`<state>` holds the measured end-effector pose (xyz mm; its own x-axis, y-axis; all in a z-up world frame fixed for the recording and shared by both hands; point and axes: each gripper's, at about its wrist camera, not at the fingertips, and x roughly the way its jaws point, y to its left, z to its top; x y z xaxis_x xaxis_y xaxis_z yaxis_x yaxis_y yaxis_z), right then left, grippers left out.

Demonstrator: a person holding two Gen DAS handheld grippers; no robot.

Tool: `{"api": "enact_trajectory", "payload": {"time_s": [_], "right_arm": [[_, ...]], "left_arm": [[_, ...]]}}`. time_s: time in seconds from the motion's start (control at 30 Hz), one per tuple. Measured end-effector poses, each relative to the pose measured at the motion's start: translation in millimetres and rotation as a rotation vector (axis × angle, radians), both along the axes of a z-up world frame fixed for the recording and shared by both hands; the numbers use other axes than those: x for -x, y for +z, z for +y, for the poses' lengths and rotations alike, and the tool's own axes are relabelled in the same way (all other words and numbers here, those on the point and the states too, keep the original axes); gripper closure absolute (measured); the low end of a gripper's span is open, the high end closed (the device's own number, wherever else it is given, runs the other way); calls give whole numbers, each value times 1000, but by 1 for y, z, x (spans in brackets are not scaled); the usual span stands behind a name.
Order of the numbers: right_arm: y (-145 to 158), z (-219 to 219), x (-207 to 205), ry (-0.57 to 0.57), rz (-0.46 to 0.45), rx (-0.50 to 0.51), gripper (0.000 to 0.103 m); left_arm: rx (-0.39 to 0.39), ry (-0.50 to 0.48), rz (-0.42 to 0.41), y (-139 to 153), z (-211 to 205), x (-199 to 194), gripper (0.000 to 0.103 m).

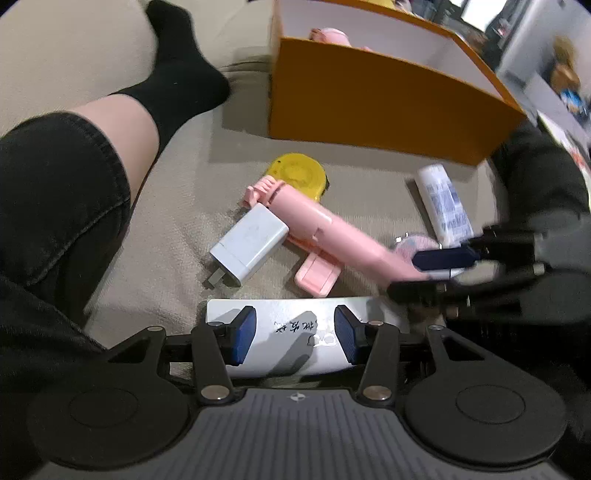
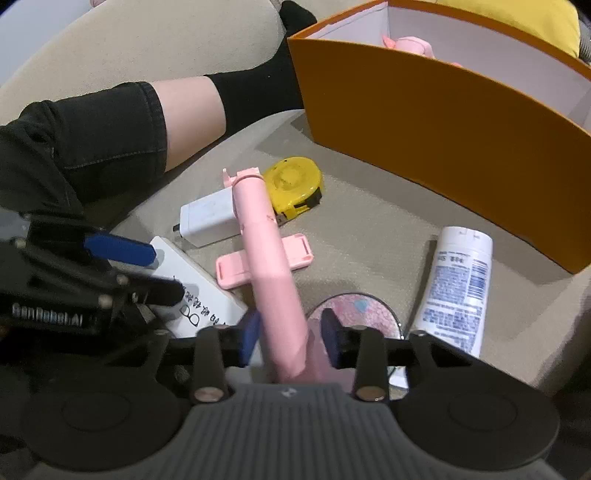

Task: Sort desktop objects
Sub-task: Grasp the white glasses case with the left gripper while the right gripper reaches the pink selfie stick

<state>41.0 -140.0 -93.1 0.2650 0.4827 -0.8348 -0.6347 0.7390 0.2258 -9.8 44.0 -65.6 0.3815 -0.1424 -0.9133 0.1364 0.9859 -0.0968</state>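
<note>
A pink selfie stick [image 1: 325,225] [image 2: 258,221] lies slanted on the beige cushion, partly across a white charger [image 1: 249,243] [image 2: 207,221] and next to a yellow tape measure [image 1: 297,177] [image 2: 293,184]. My right gripper [image 2: 290,339] [image 1: 432,273] is shut on the stick's handle end, one blue pad on each side. My left gripper [image 1: 295,334] [image 2: 147,269] hangs open just over a white flat box [image 1: 295,314] [image 2: 199,291] with handwriting on it, its pads spread and gripping nothing.
An orange box [image 1: 369,110] [image 2: 443,140] with white inner walls stands behind, a pink item [image 1: 330,35] inside. A white tube [image 1: 443,206] [image 2: 456,288] and a round pink compact [image 1: 413,245] [image 2: 362,314] lie at the right. A person's leg [image 1: 74,166] borders the left.
</note>
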Motion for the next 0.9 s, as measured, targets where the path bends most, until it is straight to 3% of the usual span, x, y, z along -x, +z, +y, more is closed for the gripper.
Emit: {"api": "enact_trajectory", "payload": {"time_s": [0.2, 0.4, 0.6, 0.77, 0.9], "right_arm": [[-2, -5, -8, -30, -9, 29, 67], [5, -18, -1, -48, -20, 22, 67], [-2, -43, 6, -121, 81, 18, 63], [-6, -51, 9, -156, 105, 8, 63], [-5, -48, 11, -149, 95, 5, 62]], "left_arm": [[-141, -233, -1, -5, -24, 6, 49], [-311, -540, -28, -10, -44, 17, 49], [-469, -778, -23, -26, -63, 23, 49], [-526, -929, -20, -37, -78, 36, 49], [-577, -993, -49, -44, -89, 44, 49]]}}
